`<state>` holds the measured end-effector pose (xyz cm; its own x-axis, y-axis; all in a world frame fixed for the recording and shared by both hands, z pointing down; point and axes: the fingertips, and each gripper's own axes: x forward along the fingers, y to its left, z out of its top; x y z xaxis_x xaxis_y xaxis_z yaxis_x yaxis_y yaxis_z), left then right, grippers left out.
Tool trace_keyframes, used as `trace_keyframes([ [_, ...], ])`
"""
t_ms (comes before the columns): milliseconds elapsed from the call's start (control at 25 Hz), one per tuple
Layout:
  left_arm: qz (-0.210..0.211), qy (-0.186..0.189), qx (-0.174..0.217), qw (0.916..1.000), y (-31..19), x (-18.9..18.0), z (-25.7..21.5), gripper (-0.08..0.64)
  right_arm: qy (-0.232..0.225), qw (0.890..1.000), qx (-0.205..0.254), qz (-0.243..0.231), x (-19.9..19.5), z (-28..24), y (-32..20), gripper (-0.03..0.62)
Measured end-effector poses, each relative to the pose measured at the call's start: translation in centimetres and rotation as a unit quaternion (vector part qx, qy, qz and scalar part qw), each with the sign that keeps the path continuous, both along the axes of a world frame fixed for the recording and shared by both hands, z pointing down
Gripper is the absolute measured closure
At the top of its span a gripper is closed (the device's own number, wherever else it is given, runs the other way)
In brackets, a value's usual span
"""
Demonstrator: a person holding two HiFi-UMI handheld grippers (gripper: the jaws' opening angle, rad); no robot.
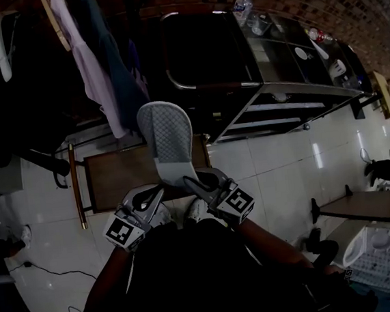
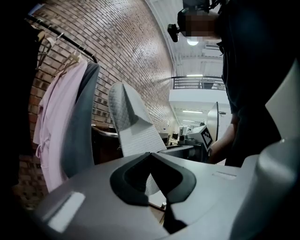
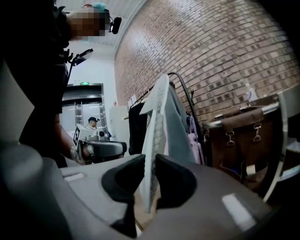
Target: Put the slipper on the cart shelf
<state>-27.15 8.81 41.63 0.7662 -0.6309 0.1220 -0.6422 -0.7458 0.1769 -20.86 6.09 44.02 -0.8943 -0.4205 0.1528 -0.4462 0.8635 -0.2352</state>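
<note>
A grey slipper (image 1: pixel 167 137) with a quilted insole stands upright in front of me, toe up. My right gripper (image 1: pixel 196 183) is shut on its heel end; in the right gripper view the sole (image 3: pixel 153 140) runs edge-on between the two dark pads. My left gripper (image 1: pixel 158 191) sits at the heel's left side. In the left gripper view the slipper (image 2: pixel 133 126) faces the camera and a strip of it shows in the narrow gap between the jaws; whether they press on it I cannot tell. The metal cart (image 1: pixel 263 83) with its shelves (image 1: pixel 279 106) stands beyond, to the right.
Shirts hang from a clothes rack (image 1: pixel 97 65) at the upper left. A brown board (image 1: pixel 125 176) lies on the tiled floor under the slipper. A bottle (image 1: pixel 242 7) and small items stand on the cart's top. A dark table (image 1: pixel 375 206) is at the right.
</note>
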Motion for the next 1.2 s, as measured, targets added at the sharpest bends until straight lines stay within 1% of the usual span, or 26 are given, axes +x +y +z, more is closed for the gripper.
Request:
trace_keyframes([
  [200, -0.001, -0.008, 0.016, 0.9998, -0.9, 0.5, -1.8, 0.558, -0.024, 0.999, 0.034, 0.017, 0.3, -4.1, -1.2, 0.528],
  [400, -0.012, -0.003, 0.022, 0.9997, -1.9, 0.5, -2.6, 0.558, -0.029, 0.997, 0.059, 0.026, 1.1, -6.0, -2.1, 0.528],
  [520, -0.011, -0.004, 0.020, 0.9997, -2.1, 0.6, -2.7, 0.558, -0.029, 0.997, 0.061, 0.027, 1.3, -6.3, -2.5, 0.528],
  [640, -0.006, -0.023, 0.019, 0.9995, -2.2, 0.8, -2.3, 0.558, -0.028, 0.997, 0.059, 0.027, 1.5, -6.2, -2.7, 0.528],
  [720, -0.012, -0.029, 0.019, 0.9993, -2.4, 0.6, -2.1, 0.559, -0.028, 0.998, 0.059, 0.026, 1.5, -6.0, -2.8, 0.528],
  [840, -0.021, -0.010, 0.021, 0.9995, -2.5, 0.2, -2.4, 0.558, -0.025, 0.998, 0.056, 0.026, 1.6, -5.7, -2.7, 0.528],
  [960, -0.021, 0.004, 0.033, 0.9992, -2.6, -0.2, -2.7, 0.558, -0.023, 0.998, 0.053, 0.028, 1.6, -5.5, -2.6, 0.528],
  [1120, -0.026, -0.010, 0.028, 0.9992, -2.4, -0.3, -1.9, 0.558, -0.022, 0.998, 0.053, 0.031, 1.7, -5.3, -2.3, 0.528],
  [1200, -0.024, -0.008, 0.029, 0.9993, -2.3, -0.3, -1.8, 0.558, -0.022, 0.998, 0.052, 0.033, 1.6, -5.2, -2.1, 0.528],
])
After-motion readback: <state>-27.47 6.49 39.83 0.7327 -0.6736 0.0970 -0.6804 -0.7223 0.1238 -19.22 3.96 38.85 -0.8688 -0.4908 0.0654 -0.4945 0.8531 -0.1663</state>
